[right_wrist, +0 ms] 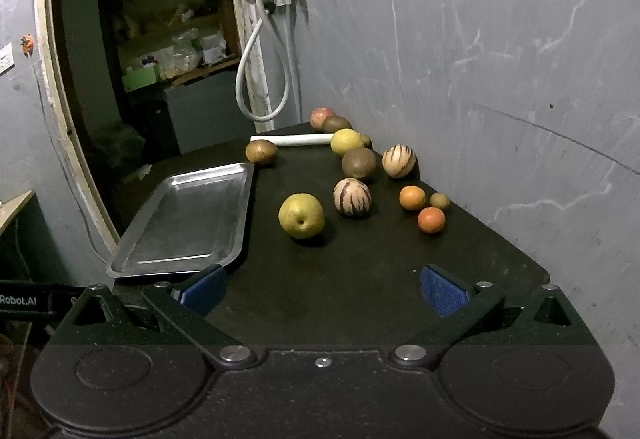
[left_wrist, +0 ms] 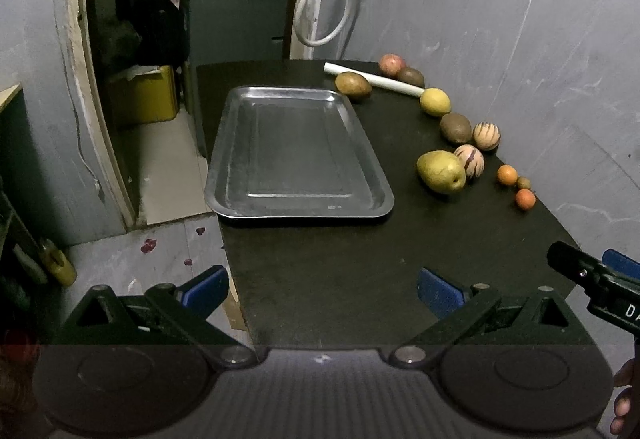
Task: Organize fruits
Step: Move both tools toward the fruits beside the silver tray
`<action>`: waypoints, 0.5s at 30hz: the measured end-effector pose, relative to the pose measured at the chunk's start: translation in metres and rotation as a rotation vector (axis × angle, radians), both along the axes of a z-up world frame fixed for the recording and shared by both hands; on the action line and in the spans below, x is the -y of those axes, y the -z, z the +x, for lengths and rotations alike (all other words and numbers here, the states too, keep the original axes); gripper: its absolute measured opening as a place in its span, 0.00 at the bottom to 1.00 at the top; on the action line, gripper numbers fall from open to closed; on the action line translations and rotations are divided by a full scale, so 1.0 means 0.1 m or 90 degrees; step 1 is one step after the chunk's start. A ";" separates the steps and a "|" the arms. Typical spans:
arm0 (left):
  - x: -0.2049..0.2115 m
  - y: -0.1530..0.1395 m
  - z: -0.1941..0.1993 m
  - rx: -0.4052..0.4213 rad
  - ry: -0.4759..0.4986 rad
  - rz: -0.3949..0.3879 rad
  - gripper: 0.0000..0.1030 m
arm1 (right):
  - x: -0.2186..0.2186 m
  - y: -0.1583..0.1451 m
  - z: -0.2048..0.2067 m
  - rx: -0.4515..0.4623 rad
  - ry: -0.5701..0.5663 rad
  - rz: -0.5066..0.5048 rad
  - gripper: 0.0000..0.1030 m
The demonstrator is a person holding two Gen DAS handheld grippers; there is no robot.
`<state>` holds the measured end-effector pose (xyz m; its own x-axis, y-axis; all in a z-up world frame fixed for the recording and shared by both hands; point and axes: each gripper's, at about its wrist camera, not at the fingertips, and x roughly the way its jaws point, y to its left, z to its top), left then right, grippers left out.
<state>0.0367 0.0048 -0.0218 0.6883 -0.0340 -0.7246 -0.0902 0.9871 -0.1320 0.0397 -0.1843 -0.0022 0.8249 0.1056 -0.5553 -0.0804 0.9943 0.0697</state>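
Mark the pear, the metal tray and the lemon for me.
pear (right_wrist: 301, 215): right wrist view, middle of its skin.
metal tray (left_wrist: 298, 155): left wrist view, bare floor of the tray.
lemon (left_wrist: 435, 101): left wrist view, middle of its yellow rind.

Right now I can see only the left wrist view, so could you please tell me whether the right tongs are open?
Observer: Yes, the right tongs are open, with nothing between the pads.
Operator: Thank you. Is any fruit hidden from me?
Observer: One small dull fruit sits behind the lemon, near the wall.
Operator: What faces the right tongs?
Observer: The pear lies roughly ahead of them, with bare table between.
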 end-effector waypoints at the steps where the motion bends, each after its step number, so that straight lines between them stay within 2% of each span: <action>1: -0.01 0.01 0.02 -0.005 0.003 0.000 0.99 | 0.00 0.01 0.02 -0.004 0.003 0.001 1.00; 7: -0.06 0.06 0.24 -0.041 0.022 0.001 0.99 | -0.08 0.10 0.23 -0.059 0.032 -0.015 1.00; 12: -0.14 0.04 0.49 -0.046 0.062 -0.002 0.99 | -0.15 0.20 0.44 -0.114 0.072 -0.028 1.00; 15: -0.16 0.04 0.65 -0.042 0.098 0.000 0.99 | -0.20 0.23 0.54 -0.122 0.104 -0.039 1.00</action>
<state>0.1016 0.0209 -0.0255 0.6259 -0.1355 -0.7681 0.0538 0.9900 -0.1308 0.0936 -0.1647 -0.0251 0.7078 -0.0590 -0.7040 0.0900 0.9959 0.0070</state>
